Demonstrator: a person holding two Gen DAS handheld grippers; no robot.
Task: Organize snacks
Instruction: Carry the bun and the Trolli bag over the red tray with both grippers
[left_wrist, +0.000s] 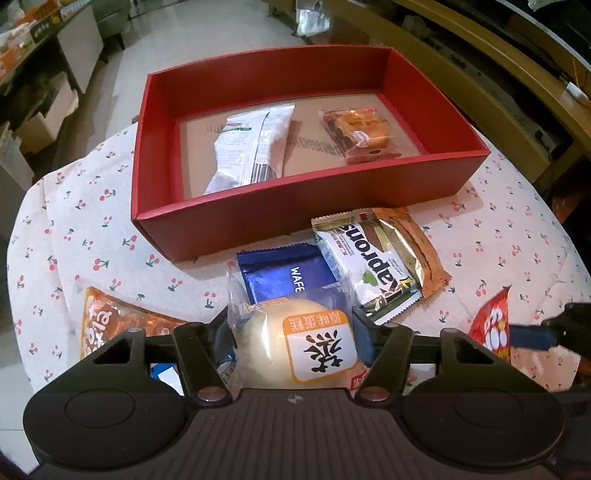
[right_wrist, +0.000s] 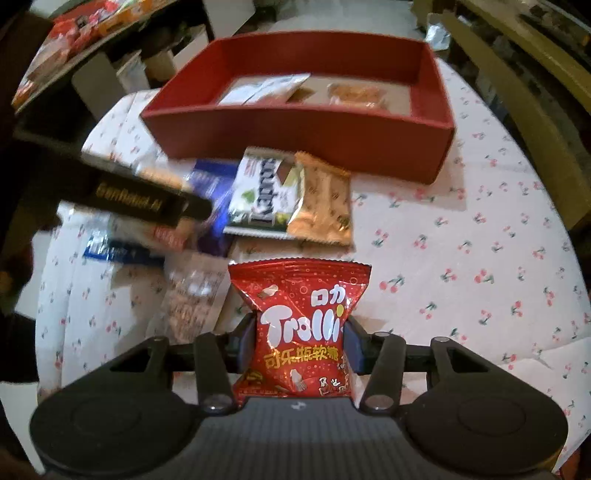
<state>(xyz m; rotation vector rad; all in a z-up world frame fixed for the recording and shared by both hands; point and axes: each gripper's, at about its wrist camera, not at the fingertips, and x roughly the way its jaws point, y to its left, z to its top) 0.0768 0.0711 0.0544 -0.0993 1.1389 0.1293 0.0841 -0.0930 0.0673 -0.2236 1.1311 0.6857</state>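
Two hand-held grippers work over a table covered in a cherry-print cloth (left_wrist: 92, 221), where loose snack packets lie in front of a red box (left_wrist: 258, 221) at the far side. The step in hand looks like the lift-and-carry stage: both claws are already loaded, and each packet is yet to be placed in the box. The left gripper (left_wrist: 293, 345) is clenched on a clear-wrapped round cake (left_wrist: 295, 347) with an orange and white label, the cake sitting squarely between its two fingers. The right gripper (right_wrist: 299, 343) is clenched on a red Trolli gummy bag (right_wrist: 299, 314), which stands upright between the pads with its top edge fanning out above them. Inside the box lie a white packet (left_wrist: 251, 147) on the left and a clear-wrapped orange pastry (left_wrist: 360, 134) on the right, with bare floor between them and near the front wall. On the cloth just in front of the box remain a blue wafer packet (left_wrist: 284, 277), a white and green wafer packet (left_wrist: 369, 266) and a gold-orange packet (left_wrist: 413, 251). The next move probably calls for carrying each packet forward over the near wall and releasing it onto open floor, one hand at a time to avoid crowding.
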